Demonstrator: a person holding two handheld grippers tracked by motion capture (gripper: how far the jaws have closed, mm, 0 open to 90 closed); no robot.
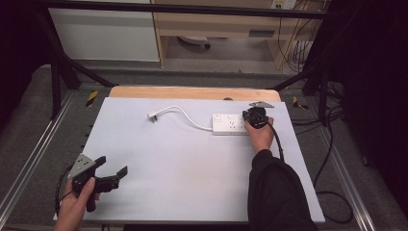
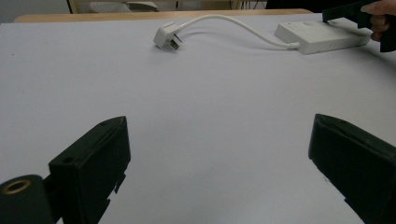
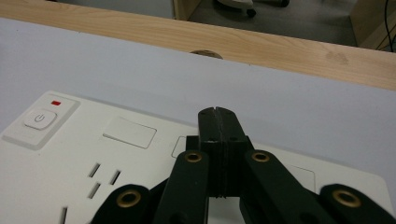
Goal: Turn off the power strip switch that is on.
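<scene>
While our right hand-held gripper (image 1: 253, 117) sits clenched, its two black jaws pressed flat together with nothing between them, it hovers over the right end of the white rectangular plastic power strip (image 1: 231, 124), which lies near the far right corner of the desk (image 1: 183, 163). From the right gripper view we look straight down the closed jaws onto the strip's smooth, glossy top: the tip points toward a blank raised panel, while the round power button (image 3: 40, 118) with its small red indicator (image 3: 56, 103) lies further off toward the strip's other end, past a set of slotted sockets. We judge that any press on that button would mean travelling along the strip's long axis, which runs parallel to the desk's far edge. Whether the tip already touches the plastic we cannot tell. A white rubbery cord (image 1: 185, 115) curves away from the strip's left end to a white angled plug (image 1: 153, 116) resting toward the middle of the far edge. Our left hand-held gripper (image 1: 111, 169) rests released, jaws spread wide, near the desk's near left corner, well apart from the strip, so our right hand is plainly the nearer one. A matte white sheet covers the desk, with a pale wooden strip showing along the far edge.
</scene>
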